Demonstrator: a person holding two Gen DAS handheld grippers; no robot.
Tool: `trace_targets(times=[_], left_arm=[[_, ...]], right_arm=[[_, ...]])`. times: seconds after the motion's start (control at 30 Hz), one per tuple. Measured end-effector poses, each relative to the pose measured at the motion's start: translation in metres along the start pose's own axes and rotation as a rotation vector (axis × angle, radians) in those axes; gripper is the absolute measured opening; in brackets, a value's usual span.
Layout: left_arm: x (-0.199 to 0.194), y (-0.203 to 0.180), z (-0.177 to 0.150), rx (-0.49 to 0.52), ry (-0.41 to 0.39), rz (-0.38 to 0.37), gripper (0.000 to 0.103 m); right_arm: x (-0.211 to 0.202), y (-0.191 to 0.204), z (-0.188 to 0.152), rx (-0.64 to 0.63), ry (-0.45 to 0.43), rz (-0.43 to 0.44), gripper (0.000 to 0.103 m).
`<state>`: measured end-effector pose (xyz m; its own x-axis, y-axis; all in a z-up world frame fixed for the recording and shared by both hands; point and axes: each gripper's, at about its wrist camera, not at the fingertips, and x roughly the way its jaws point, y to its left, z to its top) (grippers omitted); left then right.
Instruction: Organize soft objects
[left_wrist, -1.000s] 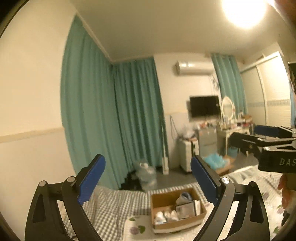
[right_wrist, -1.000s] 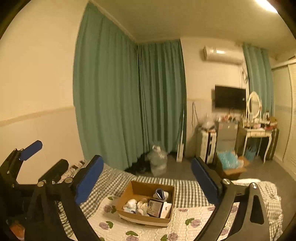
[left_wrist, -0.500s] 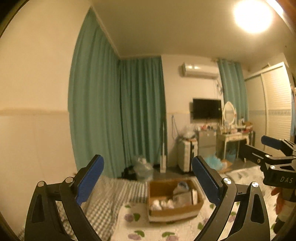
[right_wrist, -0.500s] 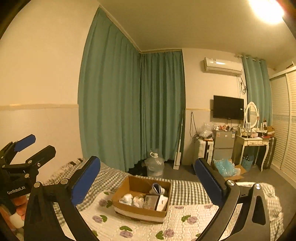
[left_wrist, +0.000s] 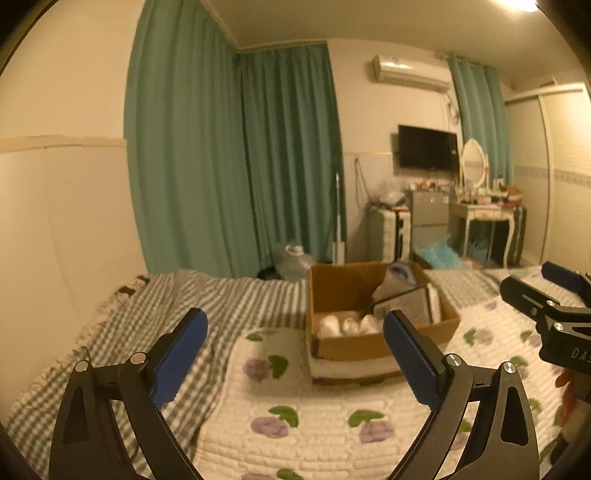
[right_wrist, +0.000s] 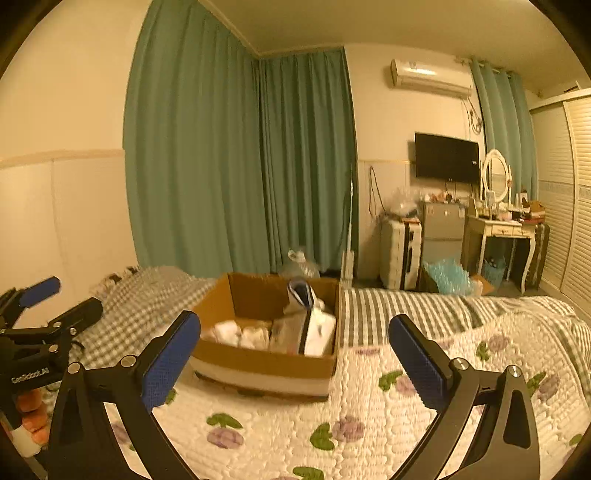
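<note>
- Both views have dropped since a second ago: the cardboard box (left_wrist: 373, 306) now sits larger and higher in the left wrist view, and nearer in the right wrist view, with far more of the bed in sight.
- Left tool (left_wrist: 295, 354) is released, its blue pads wide apart with nothing between them, hovering above the floral quilt (left_wrist: 317, 435) on the near side of the box.
- Right tool (right_wrist: 295, 354) is likewise spread and empty, also on the near side of the box (its black frame shows at the right edge of the left wrist view).
- Soft objects (right_wrist: 240, 332), pale rolled bundles, lie inside the box against its near wall; a white-and-grey item (right_wrist: 314, 325) stands beside them in the same box.
- Box rests on the quilt, with the checked blanket (left_wrist: 147, 317) spreading left of it.
- Behind the box hang the teal curtains (right_wrist: 236, 158), with a water jug (right_wrist: 299, 264) on the floor at their foot.
</note>
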<state>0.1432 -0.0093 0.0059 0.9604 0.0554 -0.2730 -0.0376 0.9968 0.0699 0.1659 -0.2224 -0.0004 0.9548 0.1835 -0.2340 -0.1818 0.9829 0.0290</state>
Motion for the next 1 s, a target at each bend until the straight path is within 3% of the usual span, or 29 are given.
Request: trace_targets(times=[0.33,1.0], left_arm=[[0.014,0.009,-0.01,-0.01,0.03,-0.014,0.098],[0.019,-0.002,-0.018,-0.002,0.069,-0.059,0.098]], right_arm=[[0.03,0.006,-0.021,-0.01,0.072,-0.019,0.103],[0.02,0.012,-0.021,-0.001,0.067,-0.031,0.103]])
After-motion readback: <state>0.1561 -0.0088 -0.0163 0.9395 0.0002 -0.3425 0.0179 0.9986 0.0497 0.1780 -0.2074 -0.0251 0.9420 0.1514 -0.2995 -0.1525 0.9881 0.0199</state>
